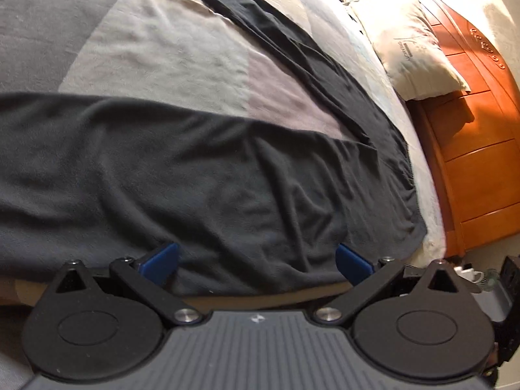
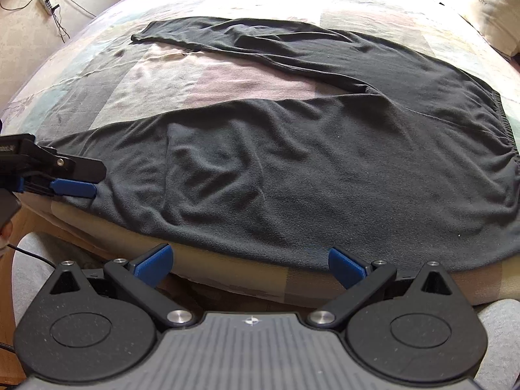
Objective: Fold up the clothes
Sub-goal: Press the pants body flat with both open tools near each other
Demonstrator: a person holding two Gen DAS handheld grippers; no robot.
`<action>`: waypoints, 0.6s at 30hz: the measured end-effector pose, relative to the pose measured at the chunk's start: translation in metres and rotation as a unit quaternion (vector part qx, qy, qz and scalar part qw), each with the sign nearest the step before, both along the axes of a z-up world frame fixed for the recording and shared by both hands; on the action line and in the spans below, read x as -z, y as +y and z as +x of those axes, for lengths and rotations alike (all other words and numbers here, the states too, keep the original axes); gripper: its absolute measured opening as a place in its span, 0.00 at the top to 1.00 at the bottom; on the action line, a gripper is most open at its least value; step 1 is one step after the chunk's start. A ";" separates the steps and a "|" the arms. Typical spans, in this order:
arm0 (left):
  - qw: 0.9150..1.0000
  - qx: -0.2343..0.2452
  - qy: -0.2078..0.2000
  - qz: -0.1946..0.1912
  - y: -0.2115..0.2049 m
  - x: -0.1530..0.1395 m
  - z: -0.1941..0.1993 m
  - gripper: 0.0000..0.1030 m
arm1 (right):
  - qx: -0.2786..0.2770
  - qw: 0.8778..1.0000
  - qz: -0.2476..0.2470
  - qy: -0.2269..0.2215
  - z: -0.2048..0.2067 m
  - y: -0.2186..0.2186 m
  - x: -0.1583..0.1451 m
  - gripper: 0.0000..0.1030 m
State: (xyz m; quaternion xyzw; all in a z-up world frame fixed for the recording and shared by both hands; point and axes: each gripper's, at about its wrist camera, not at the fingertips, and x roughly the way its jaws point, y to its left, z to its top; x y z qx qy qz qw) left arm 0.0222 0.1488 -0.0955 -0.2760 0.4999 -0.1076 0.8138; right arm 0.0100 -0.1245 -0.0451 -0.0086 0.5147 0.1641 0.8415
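Observation:
Dark grey trousers (image 2: 292, 162) lie spread flat on the bed, with the waistband (image 2: 507, 130) to the right and both legs running left. The far leg (image 2: 201, 32) angles away from the near one. My left gripper (image 1: 256, 256) is open, its blue fingers (image 1: 162, 256) wide apart over the near edge of the near leg (image 1: 195, 178). The right wrist view shows that left gripper (image 2: 81, 188) side-on at the leg's left end, low against the cloth. My right gripper (image 2: 250, 258) is open and holds nothing, just short of the trousers' near edge at the side of the bed.
A patchwork bedspread (image 2: 162, 74) covers the bed. A white pillow (image 1: 412, 48) leans on the orange wooden headboard (image 1: 471, 130) at the right. A power strip with cables (image 2: 47, 5) lies on the floor beyond the far left corner. Grey-clad knees (image 2: 32, 260) are below the bed edge.

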 end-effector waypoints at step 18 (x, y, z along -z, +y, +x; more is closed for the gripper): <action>0.991 -0.004 -0.093 0.101 -0.033 -0.013 0.004 0.01 | -0.059 0.997 0.014 -0.049 0.043 0.013 0.032 0.00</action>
